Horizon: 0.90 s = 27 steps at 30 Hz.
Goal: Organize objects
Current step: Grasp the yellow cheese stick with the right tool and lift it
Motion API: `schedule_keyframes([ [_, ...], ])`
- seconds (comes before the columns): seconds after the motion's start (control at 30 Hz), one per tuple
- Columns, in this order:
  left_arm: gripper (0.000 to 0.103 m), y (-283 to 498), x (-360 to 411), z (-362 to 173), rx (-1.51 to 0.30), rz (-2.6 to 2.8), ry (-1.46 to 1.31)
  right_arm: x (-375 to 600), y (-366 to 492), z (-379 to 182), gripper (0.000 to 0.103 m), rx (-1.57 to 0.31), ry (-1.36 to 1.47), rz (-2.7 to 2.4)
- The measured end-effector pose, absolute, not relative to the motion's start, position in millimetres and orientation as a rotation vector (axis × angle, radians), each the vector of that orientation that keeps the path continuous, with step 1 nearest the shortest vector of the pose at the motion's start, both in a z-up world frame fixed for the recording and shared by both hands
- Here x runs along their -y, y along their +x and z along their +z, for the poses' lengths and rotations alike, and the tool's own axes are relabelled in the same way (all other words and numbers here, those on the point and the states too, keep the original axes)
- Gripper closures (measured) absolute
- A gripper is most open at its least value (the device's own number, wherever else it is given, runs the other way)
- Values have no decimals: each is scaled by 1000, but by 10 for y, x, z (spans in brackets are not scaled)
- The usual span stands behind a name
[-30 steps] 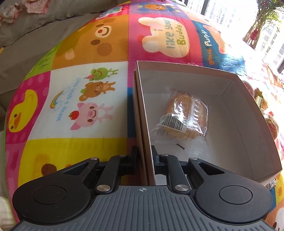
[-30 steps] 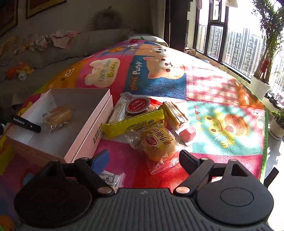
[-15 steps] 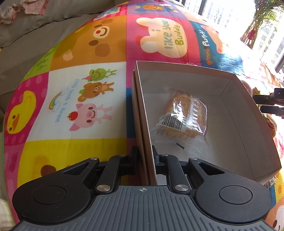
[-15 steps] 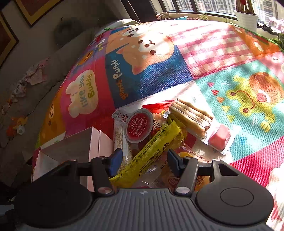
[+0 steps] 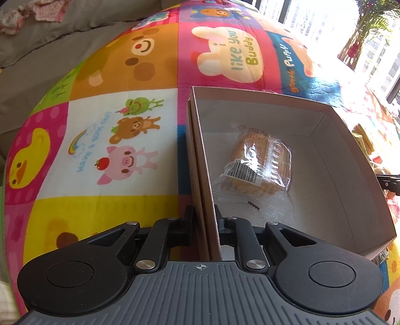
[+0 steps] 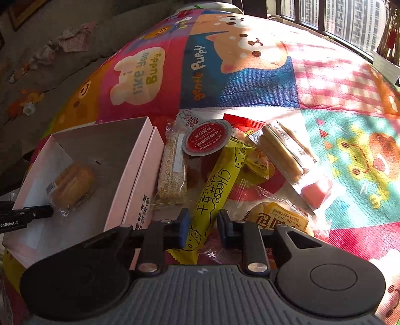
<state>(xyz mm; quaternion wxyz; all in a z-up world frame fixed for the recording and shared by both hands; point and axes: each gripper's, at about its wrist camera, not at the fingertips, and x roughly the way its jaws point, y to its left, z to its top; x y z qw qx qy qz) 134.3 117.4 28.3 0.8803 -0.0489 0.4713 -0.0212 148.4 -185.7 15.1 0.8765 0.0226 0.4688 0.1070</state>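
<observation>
Sunlit window (image 6: 355, 22) beyond cartoon mat (image 6: 250, 82)

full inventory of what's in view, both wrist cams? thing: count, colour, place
box: 1, pink outside, grey inside, open, on the mat left of the snack pile
wrapped cake: 1, golden, clear wrapper, inside the box
yellow Cheese stick: 1, yellow, on the pile, between the right gripper's jaws
sesame bar: 1, tan, beside the box
jelly cup: 1, red lid, top of pile
biscuit sticks: 1 pack, beige, right of pile
pink sweet: 1, pink, right edge of pile
bread pack: 1, orange, near the right gripper
play mat: 1, multicoloured
left gripper: black, shut on the box wall
right gripper: black and blue, shut on the yellow Cheese stick
</observation>
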Motion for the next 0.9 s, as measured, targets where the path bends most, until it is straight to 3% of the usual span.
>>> schedule_keyframes([
  [0.53,87,1342,-1132,295,-979,-37,-93,1723,1586,20,79,-914,-94,148],
  [0.9,87,1338,-1126,294,-978,-35,-85,2133,508,820,82,-888,60,262],
])
